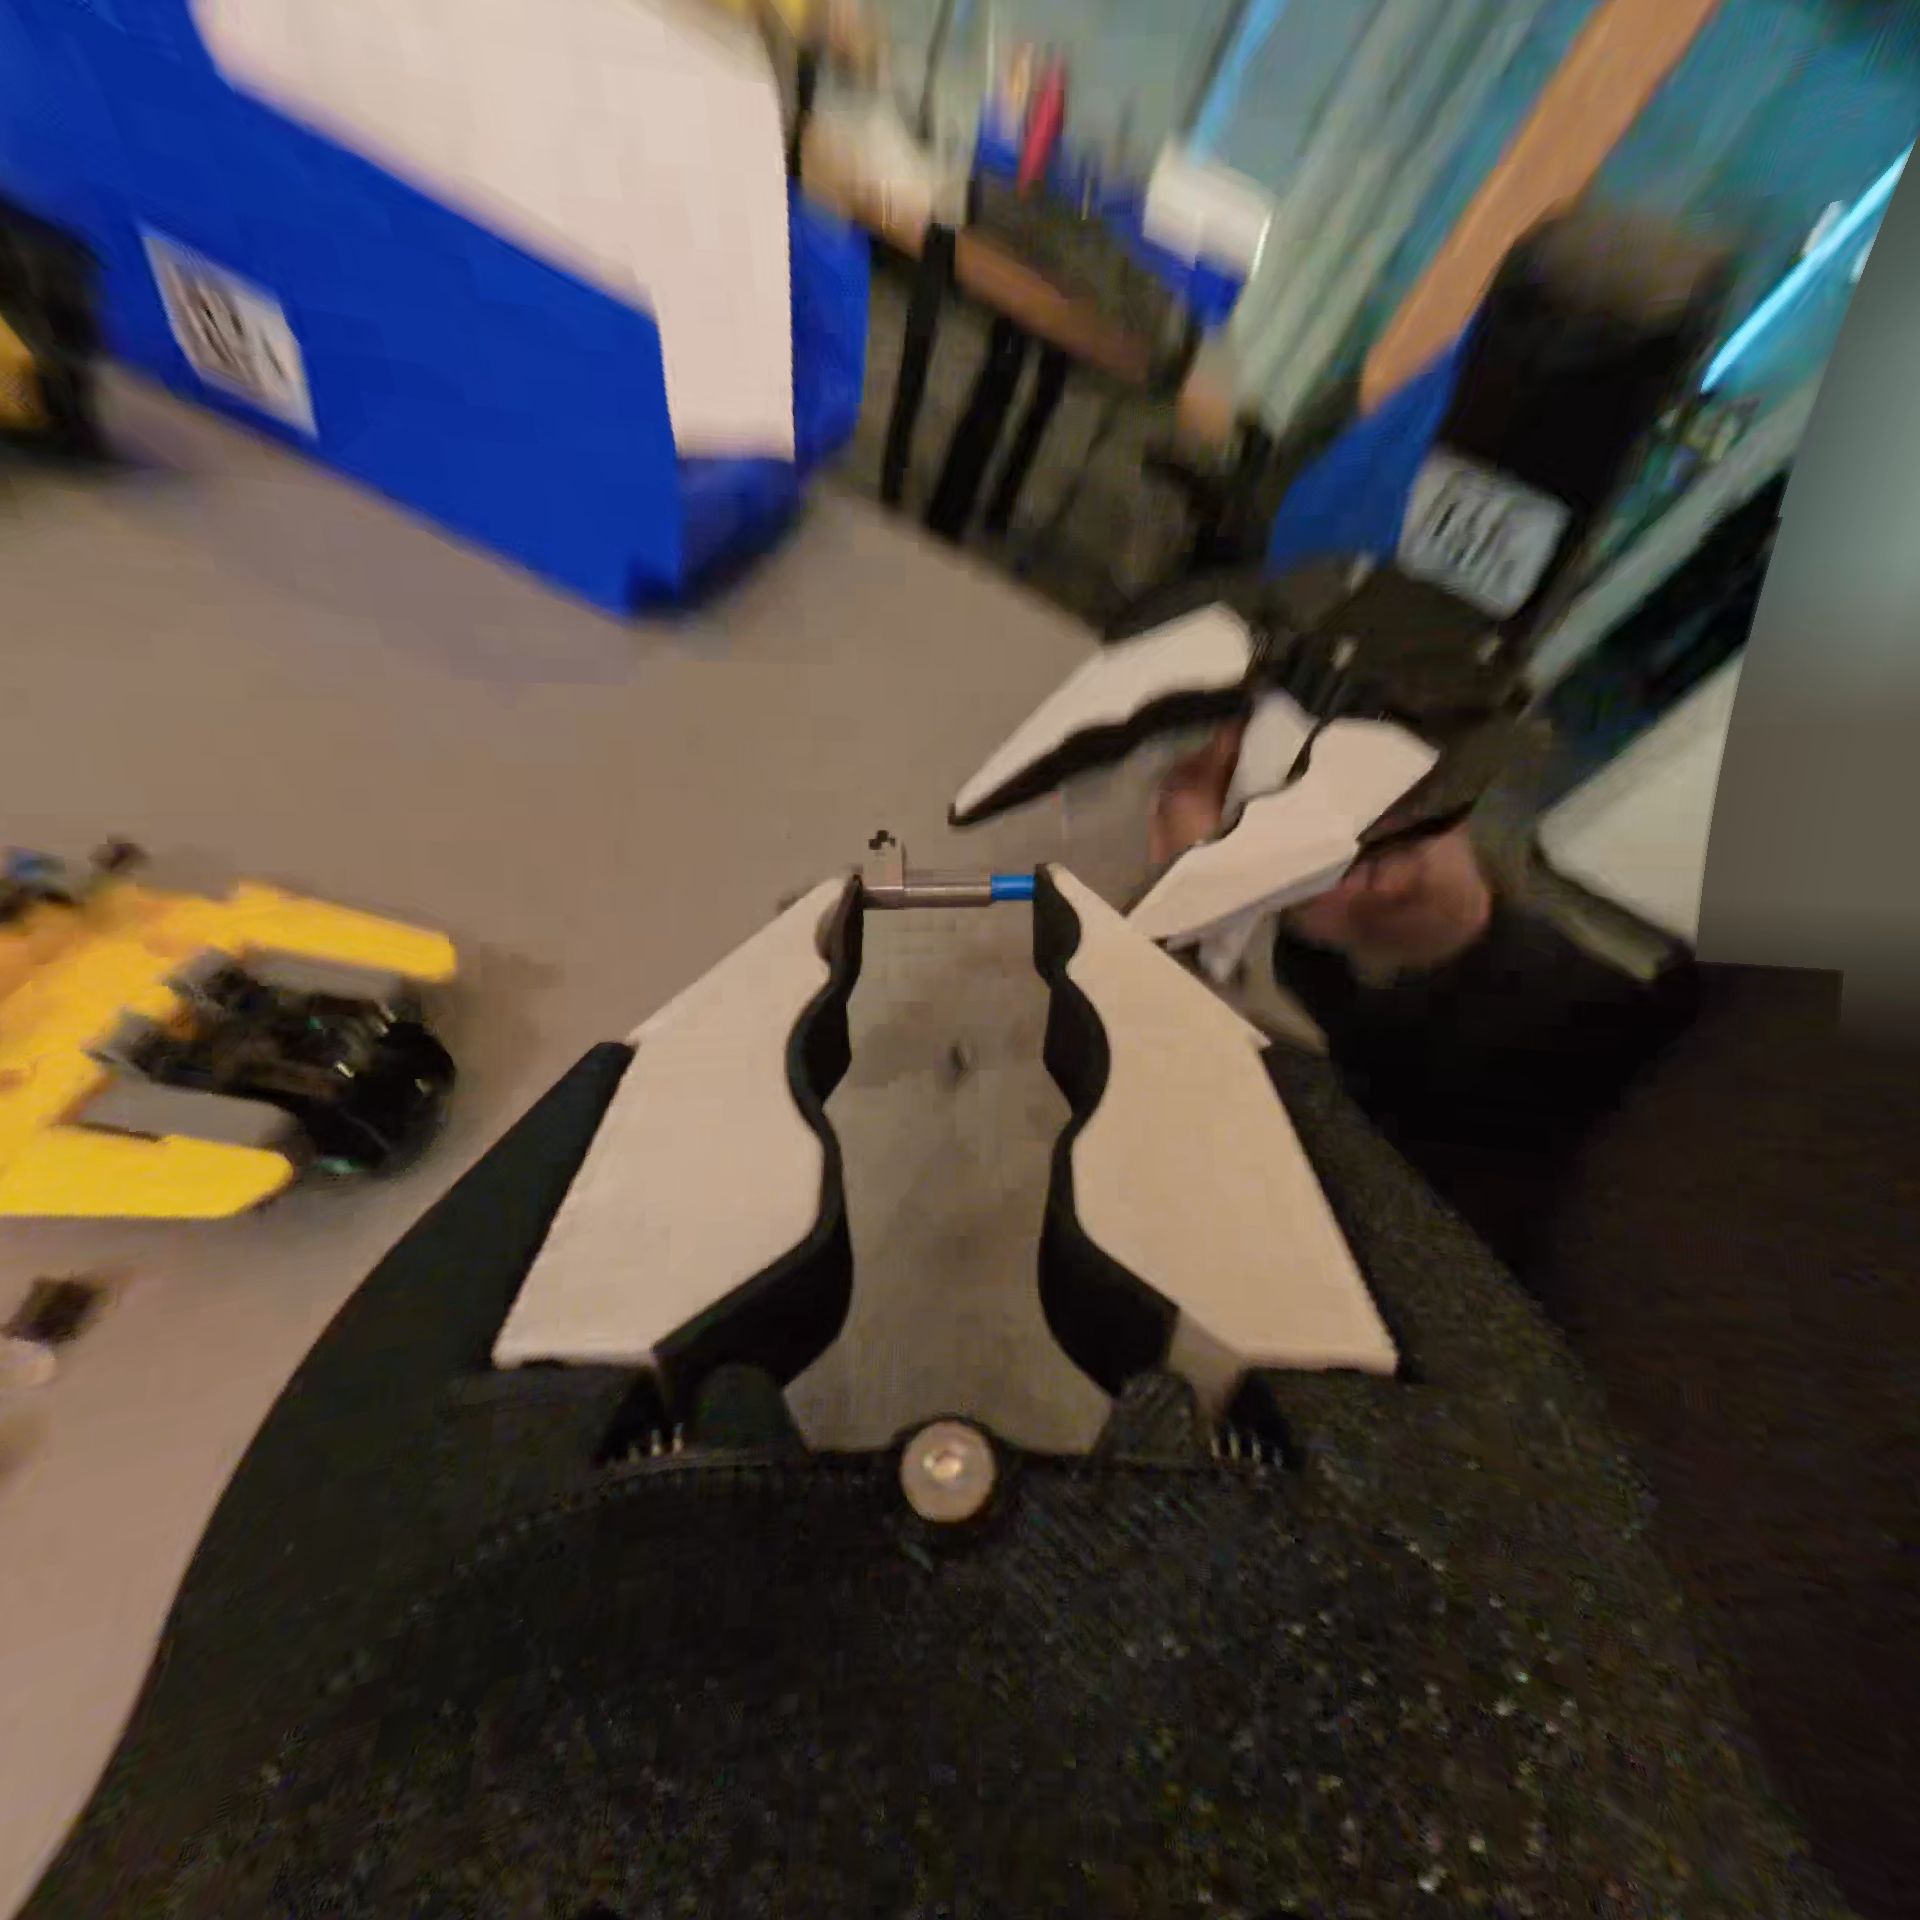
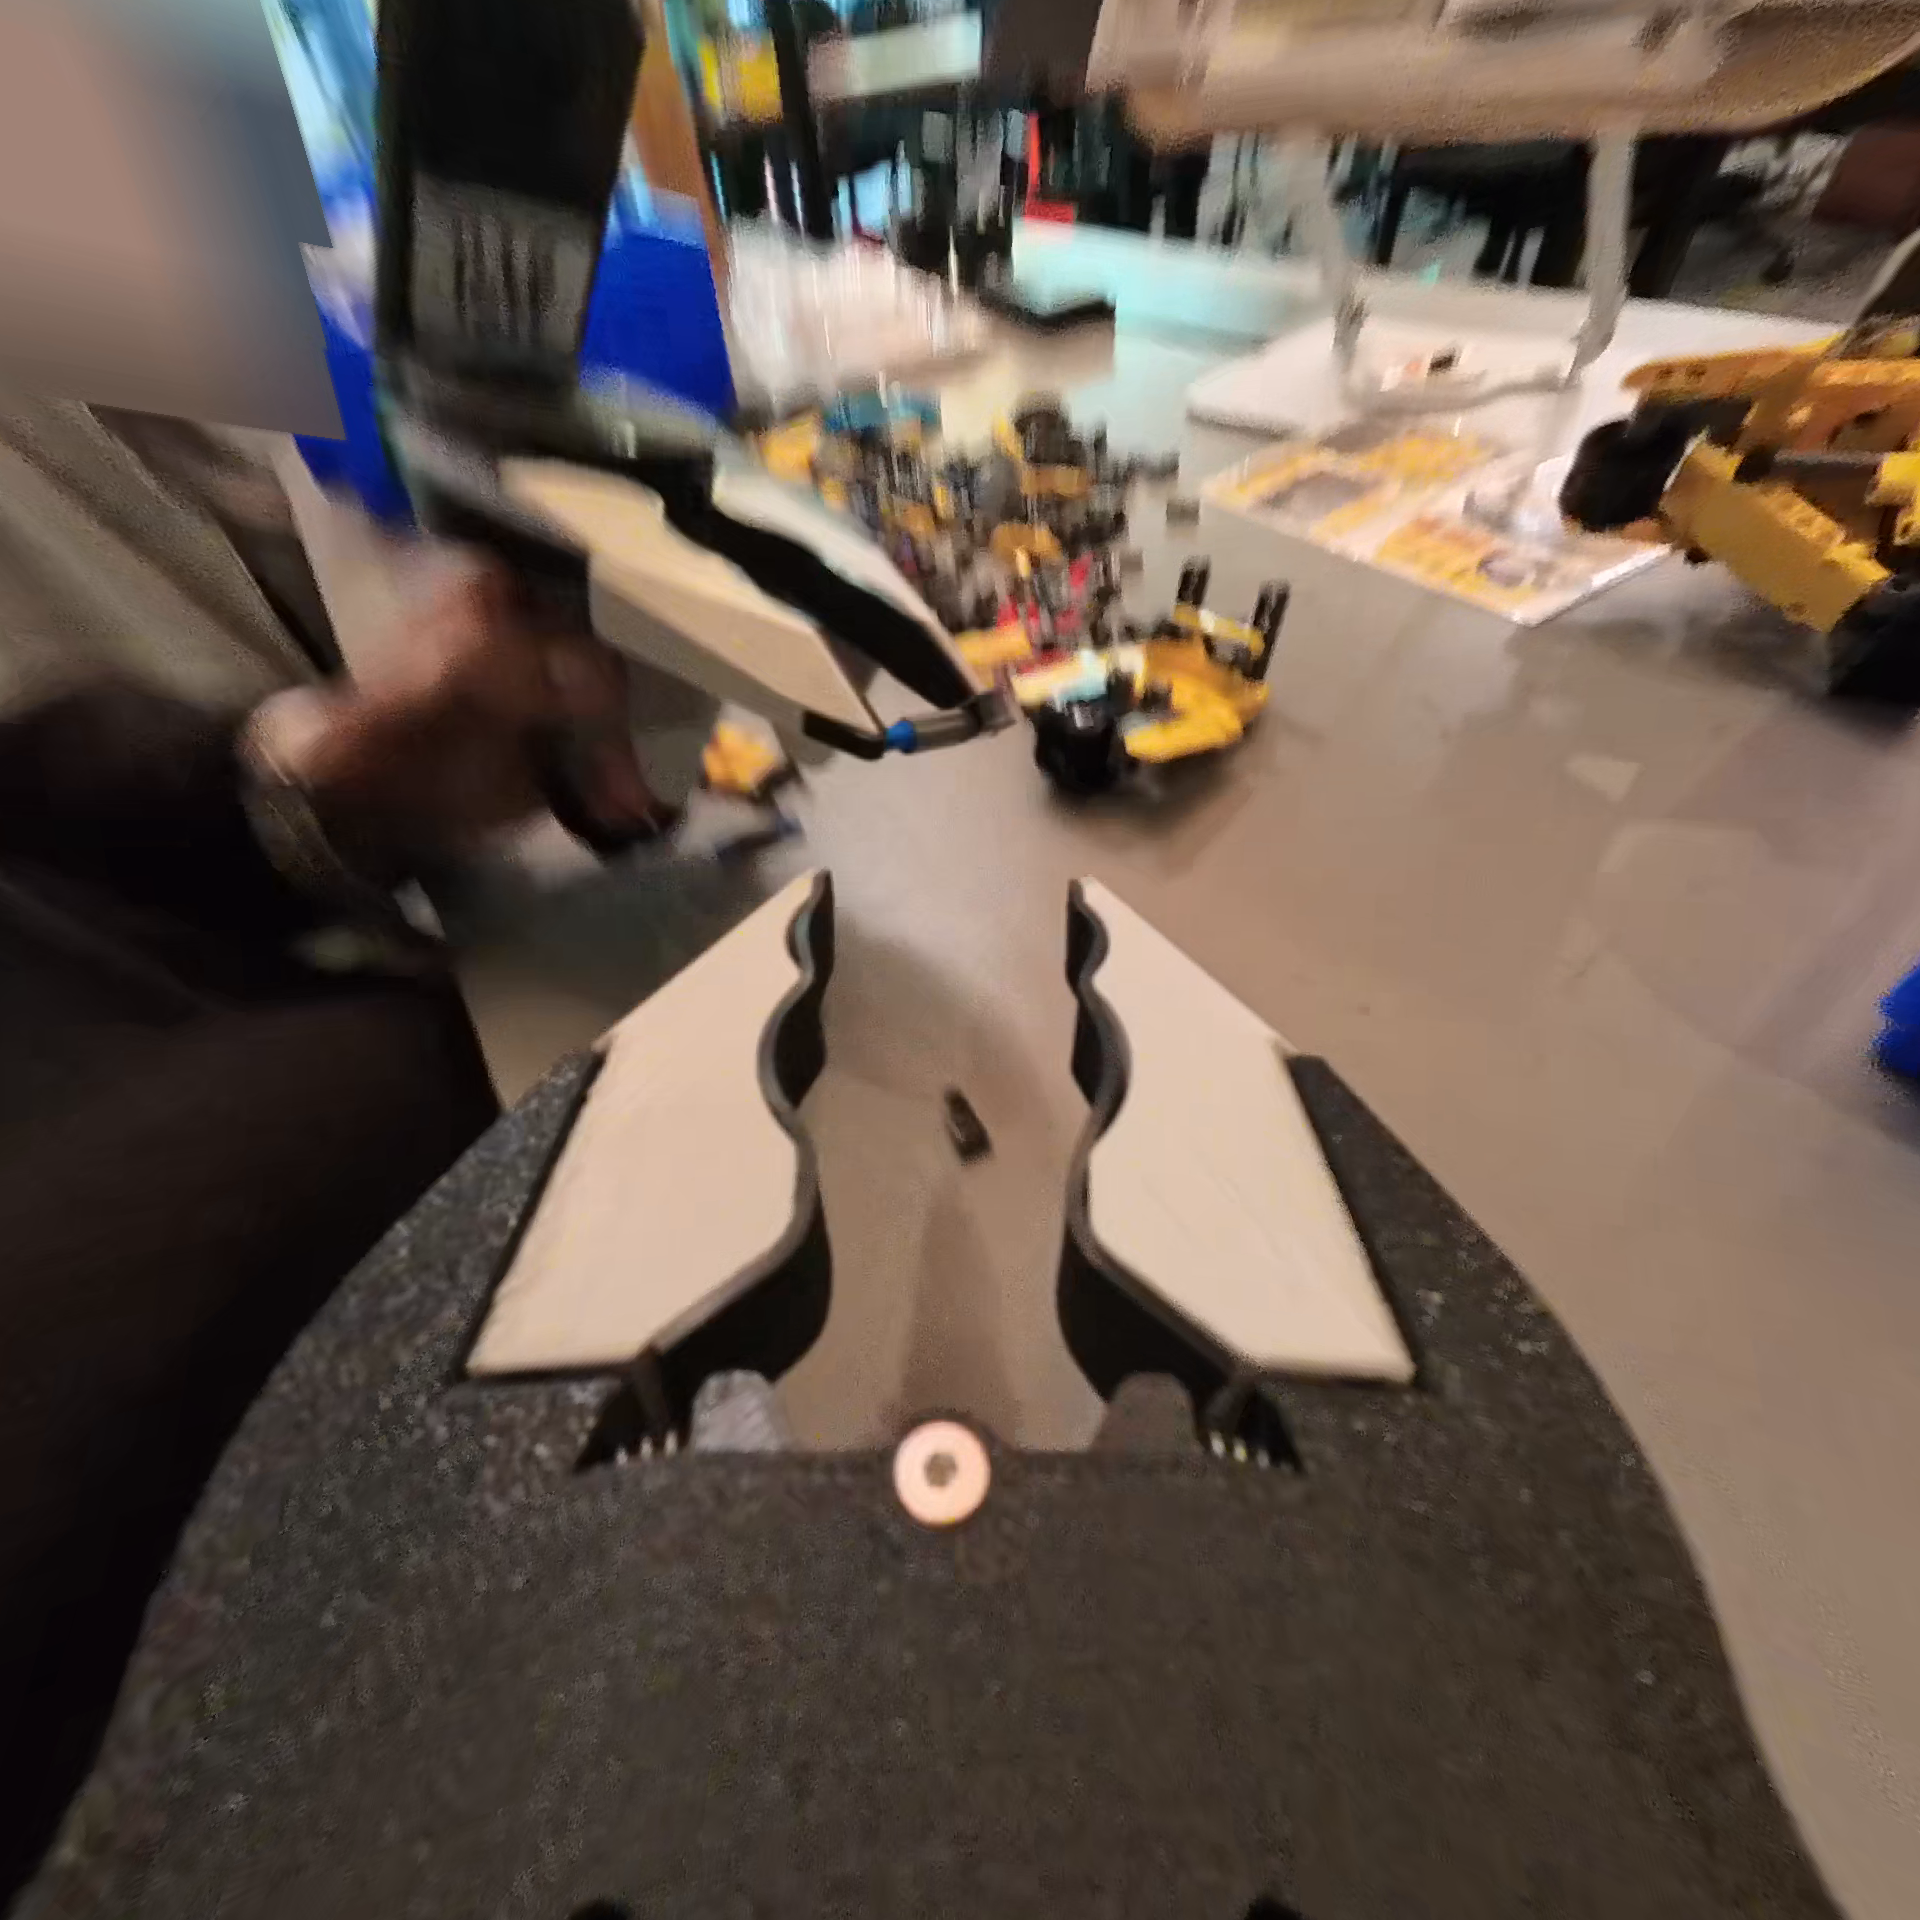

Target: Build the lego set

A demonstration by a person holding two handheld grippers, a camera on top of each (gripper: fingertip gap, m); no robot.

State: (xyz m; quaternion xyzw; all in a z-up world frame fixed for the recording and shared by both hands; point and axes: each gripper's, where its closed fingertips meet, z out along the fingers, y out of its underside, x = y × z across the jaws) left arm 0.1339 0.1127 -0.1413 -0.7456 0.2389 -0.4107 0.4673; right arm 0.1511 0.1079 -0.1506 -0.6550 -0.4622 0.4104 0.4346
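My left gripper point(image 1: 948, 888) is shut on a small grey rod piece with a blue end point(image 1: 951, 889), held crosswise between its tips above the grey table point(image 1: 416, 748). The same piece shows in the right wrist view point(image 2: 940, 727), held by the left gripper point(image 2: 914, 727) near a yellow and black brick assembly point(image 2: 1153, 691). My right gripper point(image 2: 948, 894) is open and empty above the table; a tiny black piece point(image 2: 966, 1127) lies on the table between its fingers. The right gripper also shows in the left wrist view point(image 1: 1049, 862), open, just right of the held piece.
A yellow and black brick model point(image 1: 197, 1039) lies at left. A blue box point(image 1: 436, 343) stands behind. A pile of loose bricks point(image 2: 987, 499), a booklet point(image 2: 1434, 520) and a large yellow brick vehicle point(image 2: 1766, 488) sit farther back. A person's hand point(image 2: 499, 727) holds the left gripper. Less than 4 cm separates the two grippers' tips. My left tips are roughly 25 cm from the large yellow brick vehicle point(image 2: 1766, 488).
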